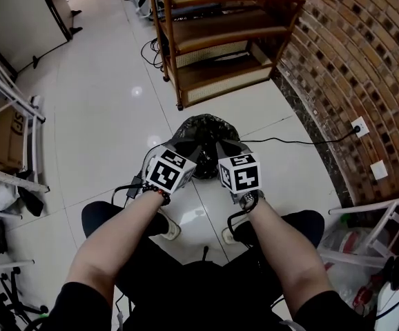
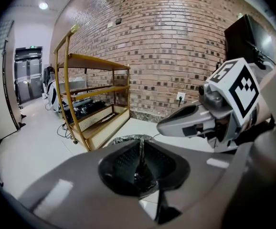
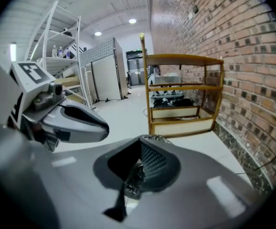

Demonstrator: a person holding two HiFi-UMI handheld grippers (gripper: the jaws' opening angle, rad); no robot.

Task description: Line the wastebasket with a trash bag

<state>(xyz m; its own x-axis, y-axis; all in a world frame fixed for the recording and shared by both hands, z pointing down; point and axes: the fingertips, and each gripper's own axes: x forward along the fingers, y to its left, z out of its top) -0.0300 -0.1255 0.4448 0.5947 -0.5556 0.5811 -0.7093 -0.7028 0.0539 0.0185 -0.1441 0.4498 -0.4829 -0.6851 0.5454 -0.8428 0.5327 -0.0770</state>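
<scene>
Glossy white tile floor [image 1: 103, 116] meets a rough brick wall [image 1: 365, 54]. Just ahead of the left gripper [image 1: 184, 145] and right gripper [image 1: 225, 147] sits the round wastebasket [image 1: 186, 124], draped in a crinkly dark trash bag [image 1: 205, 128]. The left gripper's ribbed pads [image 2: 126, 163] pinch a thin strand of bag film. The right gripper's jaws clamp a crumpled wad of it.

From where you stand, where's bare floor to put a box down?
Widest: the tiles between the white rack and the wooden shelf. A narrower patch between trash bag and brick wall is crossed by a cable. Crowded: the left edge and bottom-right corner.
</scene>
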